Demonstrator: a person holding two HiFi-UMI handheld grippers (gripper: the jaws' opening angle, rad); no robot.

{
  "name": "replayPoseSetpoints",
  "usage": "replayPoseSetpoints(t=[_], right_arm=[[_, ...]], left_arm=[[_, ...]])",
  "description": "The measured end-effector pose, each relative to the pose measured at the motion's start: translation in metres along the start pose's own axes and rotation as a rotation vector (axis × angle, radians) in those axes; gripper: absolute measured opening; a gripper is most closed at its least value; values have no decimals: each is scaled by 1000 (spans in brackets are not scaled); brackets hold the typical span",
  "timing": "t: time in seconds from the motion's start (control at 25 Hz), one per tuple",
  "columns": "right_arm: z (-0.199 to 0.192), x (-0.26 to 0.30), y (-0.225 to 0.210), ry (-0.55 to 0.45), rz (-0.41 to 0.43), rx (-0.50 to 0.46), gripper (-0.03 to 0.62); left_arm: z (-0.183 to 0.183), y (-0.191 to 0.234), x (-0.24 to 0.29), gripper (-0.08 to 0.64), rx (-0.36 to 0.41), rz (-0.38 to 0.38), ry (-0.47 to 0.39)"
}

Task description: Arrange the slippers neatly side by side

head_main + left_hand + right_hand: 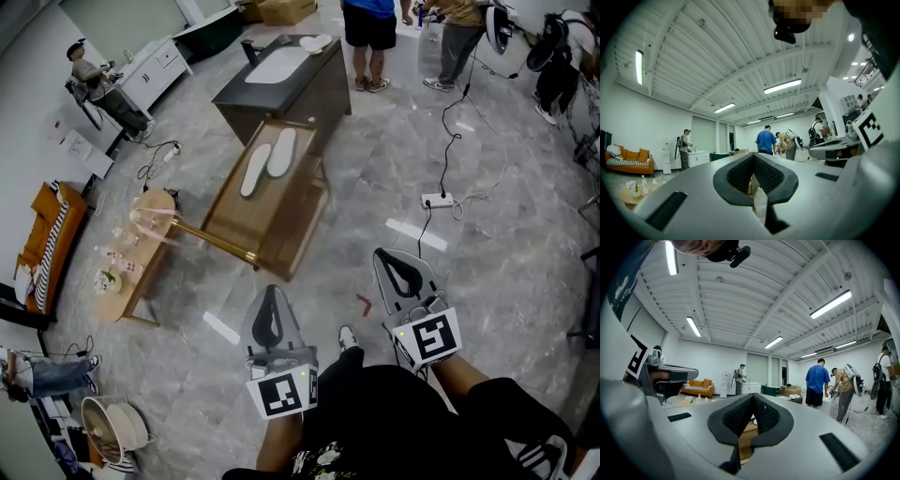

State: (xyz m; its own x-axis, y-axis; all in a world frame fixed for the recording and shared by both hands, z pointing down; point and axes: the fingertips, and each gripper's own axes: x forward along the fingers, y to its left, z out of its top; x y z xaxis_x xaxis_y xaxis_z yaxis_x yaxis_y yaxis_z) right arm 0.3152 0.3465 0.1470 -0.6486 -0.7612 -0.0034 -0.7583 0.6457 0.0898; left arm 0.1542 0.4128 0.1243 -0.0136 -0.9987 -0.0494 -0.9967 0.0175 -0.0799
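Hand-held grippers [271,292] [386,258]: 2, both closed; slippers [256,170] [280,152]: 2.

I am finding no legible word, brand, number or label in any view. The only sign-like items I am recording are black-and-white square code markers, which are carrying patterns, not characters. The left marker [282,395] is sitting on the cube of the left tongs [272,294], and the right marker [434,336] on the cube of the right tongs [389,258]. Part of one marker is also showing at the edge of each gripper view.
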Motion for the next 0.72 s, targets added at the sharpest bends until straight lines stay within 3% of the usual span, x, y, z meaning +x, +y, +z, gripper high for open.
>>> replayPoseSetpoints(t=[0.72], right_arm=[[-2,62,2,25,-62,-36,-3]], left_arm=[[-17,48,57,0,-16,-71,-5]])
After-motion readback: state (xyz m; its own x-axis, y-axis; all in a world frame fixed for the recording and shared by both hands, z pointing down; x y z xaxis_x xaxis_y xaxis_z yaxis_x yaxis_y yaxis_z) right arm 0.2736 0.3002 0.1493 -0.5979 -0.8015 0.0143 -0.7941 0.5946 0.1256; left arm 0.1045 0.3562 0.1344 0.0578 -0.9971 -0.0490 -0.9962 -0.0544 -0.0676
